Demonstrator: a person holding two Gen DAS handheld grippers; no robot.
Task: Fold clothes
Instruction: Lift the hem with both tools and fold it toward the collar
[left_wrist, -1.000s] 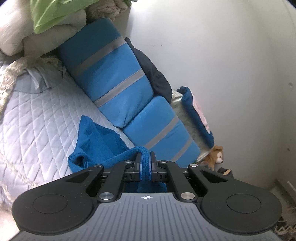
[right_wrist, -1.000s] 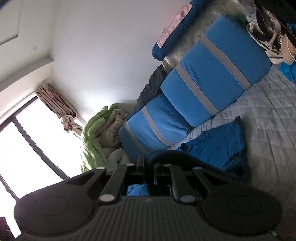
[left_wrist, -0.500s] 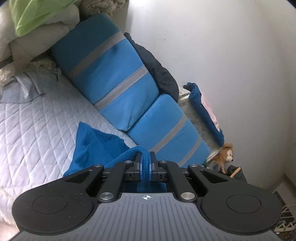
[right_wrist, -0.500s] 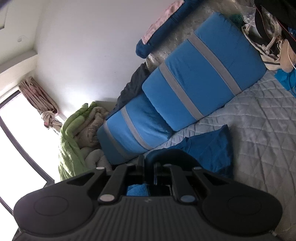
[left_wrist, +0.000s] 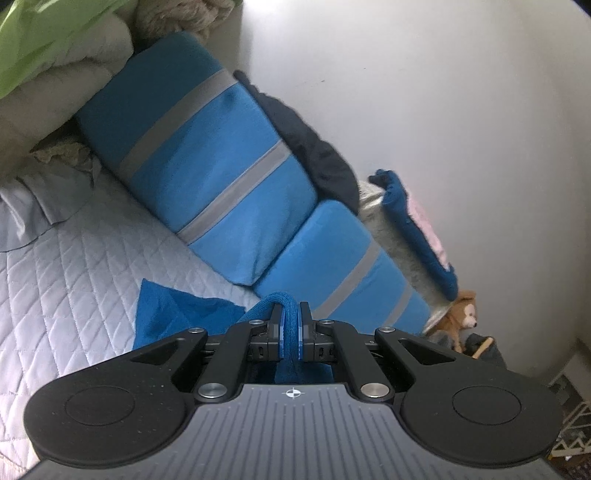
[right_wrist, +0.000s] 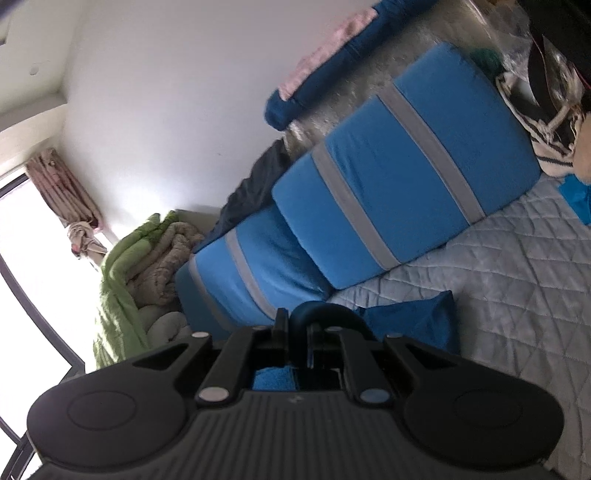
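Observation:
A blue garment (left_wrist: 173, 314) lies partly on the quilted grey bedspread (left_wrist: 66, 280), its near edge lifted. My left gripper (left_wrist: 290, 325) is shut on a fold of that blue cloth, which loops up between the pads. In the right wrist view the same blue garment (right_wrist: 410, 321) trails to the right across the bedspread (right_wrist: 517, 295). My right gripper (right_wrist: 299, 332) is shut on another fold of it, seen as a dark blue loop between the fingers. Most of the cloth under both grippers is hidden by their bodies.
Two blue cushions with grey stripes (left_wrist: 221, 177) lean along the white wall behind the bed. A dark garment (left_wrist: 317, 151) drapes over them. Green and beige bedding (right_wrist: 140, 266) is piled by the window. A plush toy (left_wrist: 460, 314) sits at the bed's end; bags (right_wrist: 546, 110) lie at the far right.
Both grippers have carried the held blue garment sideways along the bed; the cushions have slid across both views. The loose part on the bedspread looks smaller and flatter. Both grips are unchanged.

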